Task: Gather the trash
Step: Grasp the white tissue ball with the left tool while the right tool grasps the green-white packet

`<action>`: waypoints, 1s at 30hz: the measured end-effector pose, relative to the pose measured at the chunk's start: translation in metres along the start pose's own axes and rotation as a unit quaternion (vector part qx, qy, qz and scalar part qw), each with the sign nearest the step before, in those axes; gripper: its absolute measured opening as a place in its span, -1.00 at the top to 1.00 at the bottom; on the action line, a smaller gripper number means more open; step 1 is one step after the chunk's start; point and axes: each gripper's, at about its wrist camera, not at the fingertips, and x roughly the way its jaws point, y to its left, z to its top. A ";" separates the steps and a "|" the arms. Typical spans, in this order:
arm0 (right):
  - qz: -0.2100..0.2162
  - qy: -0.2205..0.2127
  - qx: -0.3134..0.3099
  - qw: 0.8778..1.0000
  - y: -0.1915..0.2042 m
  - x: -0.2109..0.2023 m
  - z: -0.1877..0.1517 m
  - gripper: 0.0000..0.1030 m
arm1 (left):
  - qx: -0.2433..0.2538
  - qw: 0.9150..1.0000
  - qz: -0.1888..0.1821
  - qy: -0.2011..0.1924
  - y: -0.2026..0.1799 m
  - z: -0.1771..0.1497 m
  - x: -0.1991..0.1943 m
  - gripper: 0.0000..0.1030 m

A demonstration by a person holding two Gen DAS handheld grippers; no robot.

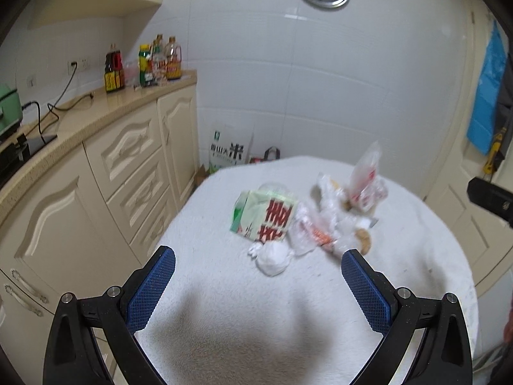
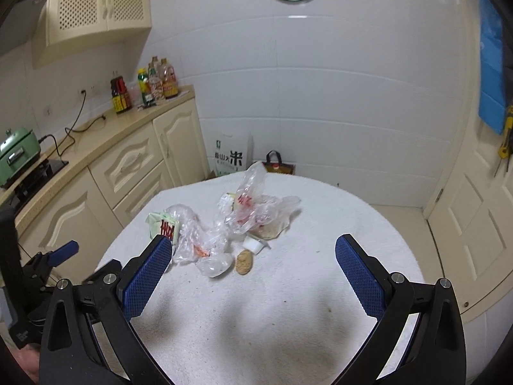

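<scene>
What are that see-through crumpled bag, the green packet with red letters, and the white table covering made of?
The crumpled bag looks like thin clear plastic film: glossy, wrinkled, see-through. The green packet seems to be printed paper or plastic wrapper; blur leaves that open. The table covering looks like white terry cloth, matte and nubbly.

You are holding the left gripper (image 1: 258, 268) and the right gripper (image 2: 253, 256) level, side by side, jaws spread wide, gripping nothing.
</scene>
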 end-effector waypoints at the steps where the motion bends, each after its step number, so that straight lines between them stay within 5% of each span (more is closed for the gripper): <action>1: 0.002 0.004 -0.001 1.000 0.001 0.004 0.000 -1.00 | 0.001 1.000 -0.001 0.006 0.007 -0.001 0.011 -0.99; 11: 0.011 0.039 -0.006 0.999 0.010 0.042 0.001 -1.00 | 0.007 0.997 -0.002 0.076 0.004 0.018 0.125 -0.83; 13: 0.011 0.048 -0.003 0.999 0.009 0.050 0.000 -1.00 | -0.001 0.995 -0.016 0.095 0.005 0.022 0.146 -0.49; 17: 0.018 0.060 -0.001 0.998 0.010 0.063 -0.002 -1.00 | -0.007 0.994 -0.040 0.105 0.004 0.028 0.168 -0.13; 20: 0.031 0.069 -0.003 0.997 0.017 0.075 -0.003 -1.00 | -0.014 0.992 -0.066 0.107 0.005 0.034 0.175 0.41; 30: 0.086 0.101 -0.035 0.991 0.070 0.128 -0.004 -1.00 | -0.063 0.995 -0.007 0.082 0.049 0.055 0.187 0.43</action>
